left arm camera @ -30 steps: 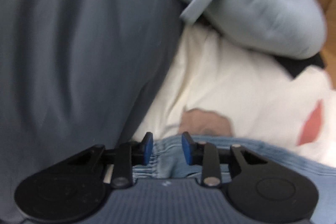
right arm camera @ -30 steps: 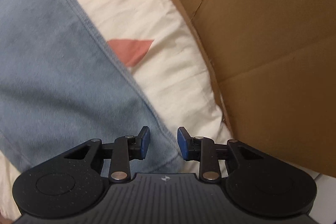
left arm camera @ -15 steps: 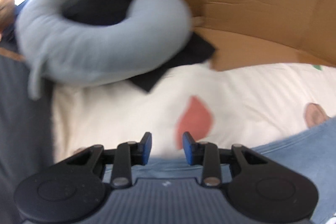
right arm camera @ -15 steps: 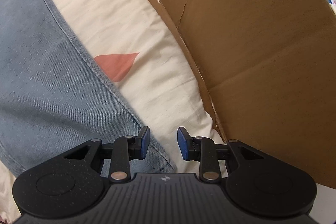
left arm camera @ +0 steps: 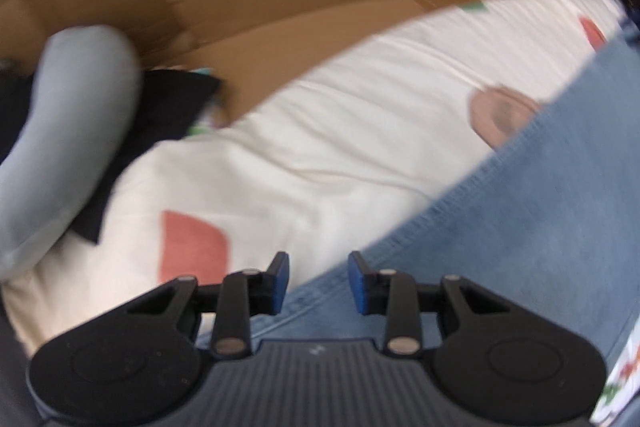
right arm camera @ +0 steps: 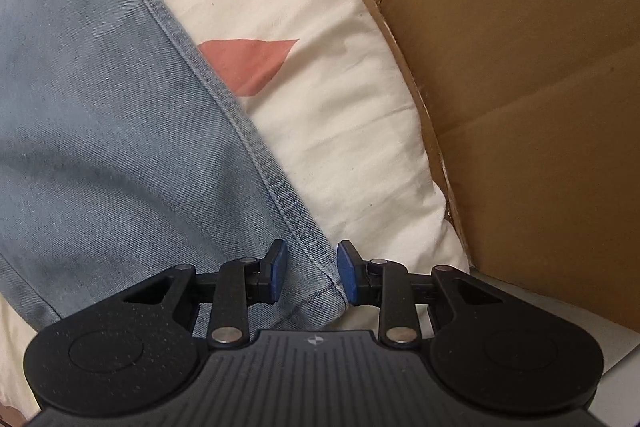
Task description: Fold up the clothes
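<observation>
Right wrist view:
right claw (right arm camera: pixel 307 277): jaws apart, straddling stitched hem of twill denim garment (right arm camera: pixel 100 131)
sheet (right arm camera: pixel 320 99): cream, wrinkled
left claw (left arm camera: pixel 319 282): jaws apart over denim edge
cardboard (right arm camera: pixel 520 67): creased, far right

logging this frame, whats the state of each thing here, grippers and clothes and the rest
left gripper: open, fingers apart over the jeans' hem, gripping nothing
right gripper: open, fingers either side of the jeans' corner, not clamped
jeans: spread flat on the sheet, not yet folded
cream sheet: lying under the jeans, slightly wrinkled
cardboard: creased, torn along one edge
grey pillow: blurred, resting on dark fabric
</observation>
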Available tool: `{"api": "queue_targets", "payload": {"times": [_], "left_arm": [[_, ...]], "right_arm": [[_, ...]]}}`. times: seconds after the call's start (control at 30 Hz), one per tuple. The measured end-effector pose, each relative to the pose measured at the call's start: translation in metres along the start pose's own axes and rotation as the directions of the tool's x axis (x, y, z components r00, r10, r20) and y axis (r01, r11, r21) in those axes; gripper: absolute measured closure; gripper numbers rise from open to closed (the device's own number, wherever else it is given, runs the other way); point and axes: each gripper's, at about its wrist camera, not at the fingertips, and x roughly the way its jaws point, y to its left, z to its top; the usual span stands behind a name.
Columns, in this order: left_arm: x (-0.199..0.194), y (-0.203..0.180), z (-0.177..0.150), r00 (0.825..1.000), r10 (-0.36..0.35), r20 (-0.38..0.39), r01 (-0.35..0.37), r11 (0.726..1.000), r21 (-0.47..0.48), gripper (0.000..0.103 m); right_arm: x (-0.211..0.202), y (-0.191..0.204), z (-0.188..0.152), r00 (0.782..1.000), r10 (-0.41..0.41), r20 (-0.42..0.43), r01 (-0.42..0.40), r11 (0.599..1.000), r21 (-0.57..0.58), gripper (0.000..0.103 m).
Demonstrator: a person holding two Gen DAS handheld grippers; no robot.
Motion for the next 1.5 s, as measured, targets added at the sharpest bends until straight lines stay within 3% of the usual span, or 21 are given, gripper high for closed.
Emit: {"api": "queue_targets", "payload": {"times": [0.23,0.53,0.67,0.73,0.8,0.97,1.1,1.3,1.5], "left_arm": [[0.033,-0.017,0.002,0.995,-0.014,-0.098,0.024,0.994,0.103,0.063],[0.05,-0.03,-0.002,0.993,-0.018,-0.114,0.04,0.98,0.194,0.053],[0.05,-0.028,-0.003,0.991,-0.04,-0.127,0.067,0.973,0.222,0.053],[0.05,-0.029,-0.004,0.99,-0.046,-0.13,0.077,0.965,0.249,0.053],[0.05,-0.029,-0.005,0.991,-0.043,-0.124,0.076,0.959,0.274,0.052],[0.046,-0.026,-0.001,0.994,-0.051,-0.101,0.076,0.962,0.262,0.061],[0.047,-0.03,0.003,0.992,-0.065,-0.109,0.096,0.95,0.298,0.067],[0.055,-0.043,0.009,0.993,-0.07,-0.1,0.101,0.934,0.342,0.067],[0.038,-0.04,0.0,0.995,-0.092,-0.043,0.102,0.925,0.367,0.094]], "right_arm": [[0.006,-0.011,0.002,0.999,0.036,-0.011,-0.036,0.998,0.048,0.066],[0.009,-0.021,0.001,0.999,0.046,-0.011,-0.045,0.993,0.105,0.061],[0.006,-0.019,0.001,0.999,0.053,-0.005,-0.052,0.996,0.068,0.075],[0.003,-0.016,0.0,1.0,0.03,-0.005,-0.03,0.999,0.043,0.089],[-0.003,-0.009,-0.003,1.0,-0.016,-0.004,0.016,1.0,0.006,0.093],[-0.024,0.018,-0.008,0.986,-0.166,0.012,0.167,0.984,-0.058,0.094],[-0.034,0.02,-0.016,0.975,-0.217,0.042,0.218,0.976,-0.016,0.094],[-0.042,0.029,-0.027,0.96,-0.272,0.072,0.271,0.962,0.022,0.094],[-0.05,0.032,-0.035,0.946,-0.307,0.1,0.302,0.951,0.064,0.094]]}}
